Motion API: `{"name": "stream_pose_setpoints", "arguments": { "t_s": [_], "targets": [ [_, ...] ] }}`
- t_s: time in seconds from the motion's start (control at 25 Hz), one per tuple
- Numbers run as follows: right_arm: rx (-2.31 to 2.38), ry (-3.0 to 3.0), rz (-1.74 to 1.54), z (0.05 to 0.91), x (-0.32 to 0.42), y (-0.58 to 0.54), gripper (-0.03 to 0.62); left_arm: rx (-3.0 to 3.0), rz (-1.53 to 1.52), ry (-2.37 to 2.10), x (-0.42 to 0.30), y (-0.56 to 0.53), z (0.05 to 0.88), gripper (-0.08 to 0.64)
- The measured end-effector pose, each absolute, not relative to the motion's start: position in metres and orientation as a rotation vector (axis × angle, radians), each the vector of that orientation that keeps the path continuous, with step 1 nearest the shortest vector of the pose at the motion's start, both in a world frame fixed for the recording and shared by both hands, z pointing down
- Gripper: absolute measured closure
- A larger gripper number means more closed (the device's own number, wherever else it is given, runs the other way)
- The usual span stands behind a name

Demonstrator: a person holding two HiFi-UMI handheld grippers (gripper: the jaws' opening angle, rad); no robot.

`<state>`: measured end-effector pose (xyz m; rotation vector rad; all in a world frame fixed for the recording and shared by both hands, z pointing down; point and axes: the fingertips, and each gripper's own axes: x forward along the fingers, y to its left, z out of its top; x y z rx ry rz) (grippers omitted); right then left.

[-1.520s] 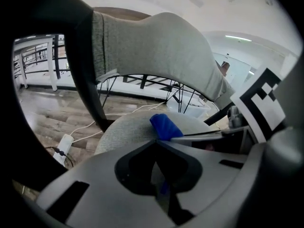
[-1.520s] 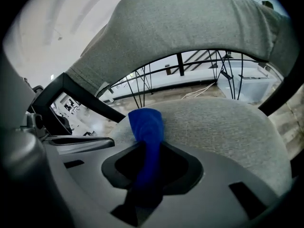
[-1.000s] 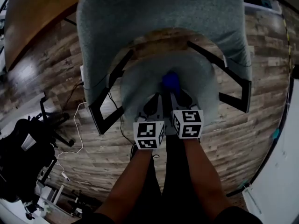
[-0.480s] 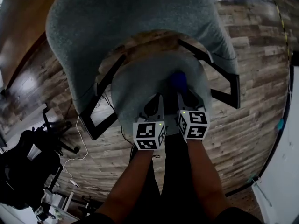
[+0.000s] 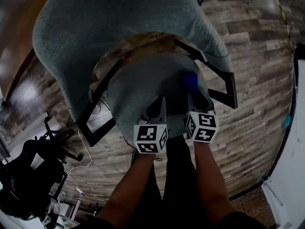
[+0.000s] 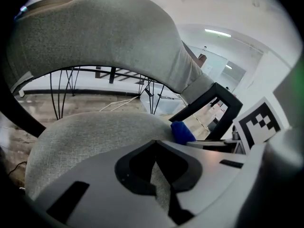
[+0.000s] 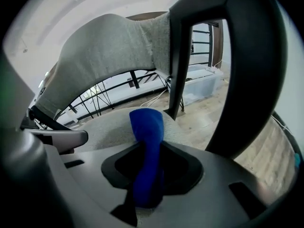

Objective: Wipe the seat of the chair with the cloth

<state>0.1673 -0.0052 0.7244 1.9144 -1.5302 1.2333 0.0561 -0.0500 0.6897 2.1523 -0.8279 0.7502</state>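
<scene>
Your right gripper [image 5: 194, 98] clamped on blue cloth [image 7: 146, 127]; free end pokes forward onto seat [image 5: 143, 87], right side near armrest [image 5: 233, 87] (likely for wiping contact). Left gripper [image 5: 159, 108] jaws together, empty, low over seat front, clear of cloth.

Wood-plank floor [image 5: 257, 56], white cable [image 6: 118, 102] lying on it, black equipment [image 5: 28, 175] at lower left, clear plastic box [image 7: 202, 82] on floor

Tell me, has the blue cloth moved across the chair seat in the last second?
Yes. The blue cloth, held by the right gripper, has slid from the middle of the seat toward its right edge, nearer the black armrest.
</scene>
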Motion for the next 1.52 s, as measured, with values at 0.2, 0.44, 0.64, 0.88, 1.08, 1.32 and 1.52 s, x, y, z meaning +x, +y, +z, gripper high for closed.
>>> {"name": "stream_pose_setpoints", "arguments": {
  "t_s": [0.2, 0.44, 0.64, 0.88, 1.08, 1.32, 1.52],
  "targets": [
    [1.93, -1.484, 1.176, 0.723, 0.184, 0.001, 0.489, 2.178, 0.765, -0.777, 0.072, -0.043, 0.689, 0.557],
    [1.927, -1.452, 1.114, 0.72, 0.197, 0.007, 0.489, 2.167, 0.779, -0.744, 0.076, -0.024, 0.691, 0.557],
    [1.895, -1.502, 1.077, 0.713, 0.189, 0.011, 0.489, 2.15, 0.766, -0.769, 0.059, -0.022, 0.689, 0.557],
    [1.818, -1.555, 1.05, 0.707, 0.151, 0.008, 0.489, 2.109, 0.735, -0.868, 0.009, -0.029, 0.687, 0.557],
    [1.699, -1.654, 1.02, 0.704, 0.093, 0.0, 0.489, 2.054, 0.711, -0.968, -0.041, -0.027, 0.69, 0.557],
    [1.528, -1.769, 0.997, 0.704, 0.021, -0.003, 0.489, 1.995, 0.665, -1.069, -0.091, -0.02, 0.686, 0.557],
    [1.446, -1.778, 1.004, 0.706, -0.017, 0.009, 0.489, 1.938, 0.651, -1.135, -0.135, -0.003, 0.689, 0.557]
  ]
}}
